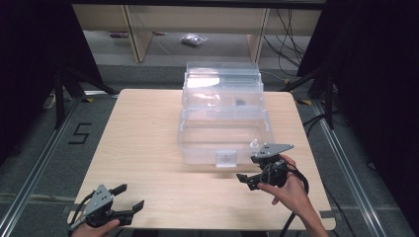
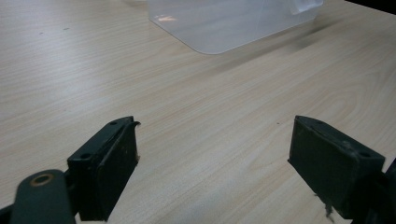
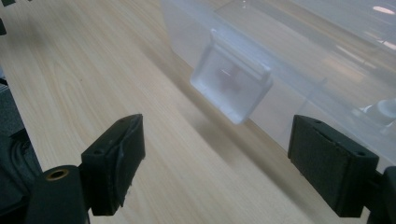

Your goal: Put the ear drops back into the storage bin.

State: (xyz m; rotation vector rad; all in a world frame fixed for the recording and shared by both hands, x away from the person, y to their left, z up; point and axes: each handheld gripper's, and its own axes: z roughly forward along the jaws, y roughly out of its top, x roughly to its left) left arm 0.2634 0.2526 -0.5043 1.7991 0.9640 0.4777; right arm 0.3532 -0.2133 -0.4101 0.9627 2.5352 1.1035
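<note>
At the middle of the wooden table (image 1: 148, 148) stands a clear plastic storage box (image 1: 225, 116), its lid swung up at the back so the tub is open. A latch flap (image 1: 227, 159) hangs on the near wall, and in the right gripper view that flap (image 3: 232, 84) sits ahead of and between the jaws, near but not touched. The right gripper (image 1: 253, 173) is just beside the box's near right corner, jaws spread wide with nothing in them; a small white cap-like piece (image 1: 254, 143) lies inside the tub close to that corner (too small to name with confidence). The left gripper (image 1: 129, 198) waits near the table's near left edge, well apart from the box, its jaws likewise wide and empty over bare wood.

As a judgement, the work looks to be at an early stage: the box stands open, nothing is gripped, and whichever move comes next, whether on the latch, the lid or the contents, remains to be made.
</note>
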